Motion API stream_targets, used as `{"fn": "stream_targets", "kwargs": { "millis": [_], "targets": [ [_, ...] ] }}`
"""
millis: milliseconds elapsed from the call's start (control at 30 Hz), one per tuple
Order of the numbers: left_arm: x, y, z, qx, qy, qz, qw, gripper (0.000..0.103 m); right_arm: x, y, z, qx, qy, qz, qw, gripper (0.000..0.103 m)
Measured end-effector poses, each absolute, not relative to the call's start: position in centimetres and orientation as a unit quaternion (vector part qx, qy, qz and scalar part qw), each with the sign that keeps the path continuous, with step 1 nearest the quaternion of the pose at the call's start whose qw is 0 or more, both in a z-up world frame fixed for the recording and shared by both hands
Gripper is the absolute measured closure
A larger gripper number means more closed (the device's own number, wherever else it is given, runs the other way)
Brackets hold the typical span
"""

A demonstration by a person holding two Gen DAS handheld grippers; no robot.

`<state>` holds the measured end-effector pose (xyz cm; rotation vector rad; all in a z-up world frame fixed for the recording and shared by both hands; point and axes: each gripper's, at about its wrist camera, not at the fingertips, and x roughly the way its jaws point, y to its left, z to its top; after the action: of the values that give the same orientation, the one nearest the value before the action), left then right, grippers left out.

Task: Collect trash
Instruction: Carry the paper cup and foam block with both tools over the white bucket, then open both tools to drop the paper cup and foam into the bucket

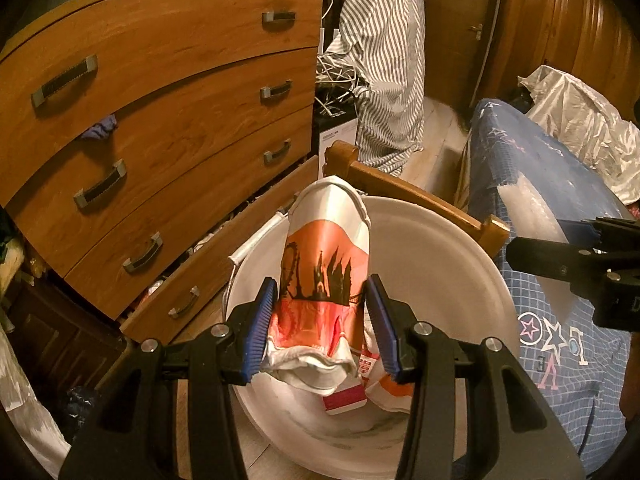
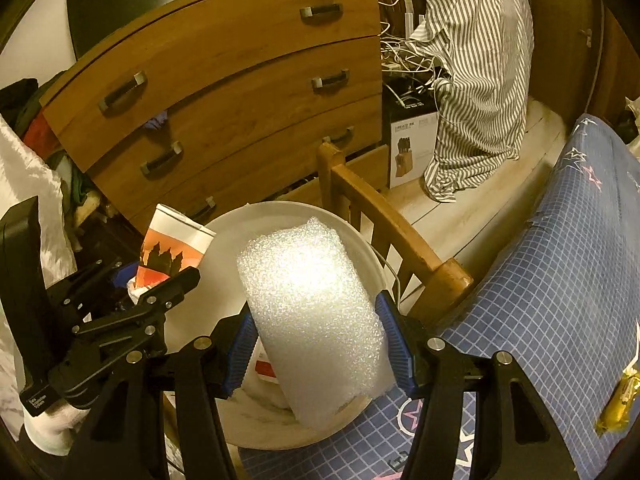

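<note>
Left gripper (image 1: 322, 322): clenched on the crushed white paper cup with an orange print and black skyline (image 1: 324, 276); both blue pads press its sides, near the cup's lower half.

Right gripper (image 2: 318, 344): clenched on the white roll of bubbly foam wrap (image 2: 308, 304); the pads touch it at 9 and 3 o'clock.

Bin: the round white plastic bucket (image 1: 452, 248) stands below both tools, between the brown wooden chest of drawers (image 1: 168, 80) at 10 o'clock and the blue grid-pattern cloth with stars (image 2: 560, 280) at 3 o'clock.

Place of cup: above the bucket opening, tilted, its rim toward 12 o'clock. Other white and red paper trash (image 1: 348, 394) lies inside under it.

Place of foam: over the bucket, its lower end near the rim at 6 o'clock.

How cup handles: I judge it very light, soft, already dented; a side grip at the middle is enough.

How foam handles: I judge it light and springy, it may unroll; hold across the middle of the roll.

Left over: a golden crumpled wrapper (image 2: 620, 400) lies on the cloth at 4 o'clock, probably trash too.
</note>
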<state>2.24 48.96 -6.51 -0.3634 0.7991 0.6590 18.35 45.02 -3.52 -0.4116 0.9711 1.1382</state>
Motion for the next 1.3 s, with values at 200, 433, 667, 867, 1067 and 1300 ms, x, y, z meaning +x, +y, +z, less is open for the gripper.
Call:
{"fn": "stream_targets", "kwargs": {
  "millis": [200,433,667,867,1067,1300],
  "targets": [
    [2.0,49.7,-6.9,-0.176,0.382,0.317,0.85,0.058,18.9,45.0,-3.5,-0.193,0.433,0.508,0.719,0.044],
    [1.5,50.1,-7.3,-0.176,0.386,0.322,0.846,0.058,19.5,45.0,-3.2,-0.195,0.427,0.502,0.726,0.044],
    [1.2,50.0,-7.8,-0.181,0.389,0.319,0.845,0.058,19.7,45.3,-3.1,-0.198,0.426,0.501,0.726,0.044],
    [1.2,49.6,-8.0,-0.181,0.39,0.317,0.846,0.057,19.7,45.3,-3.0,-0.198,0.426,0.502,0.726,0.044],
    [1.3,49.4,-7.9,-0.173,0.39,0.325,0.844,0.048,19.9,45.5,-3.1,-0.19,0.427,0.507,0.725,0.036],
    [1.0,49.9,-8.0,-0.175,0.39,0.34,0.838,0.042,20.2,44.9,-3.0,-0.175,0.424,0.507,0.73,0.033]
  ]
}}
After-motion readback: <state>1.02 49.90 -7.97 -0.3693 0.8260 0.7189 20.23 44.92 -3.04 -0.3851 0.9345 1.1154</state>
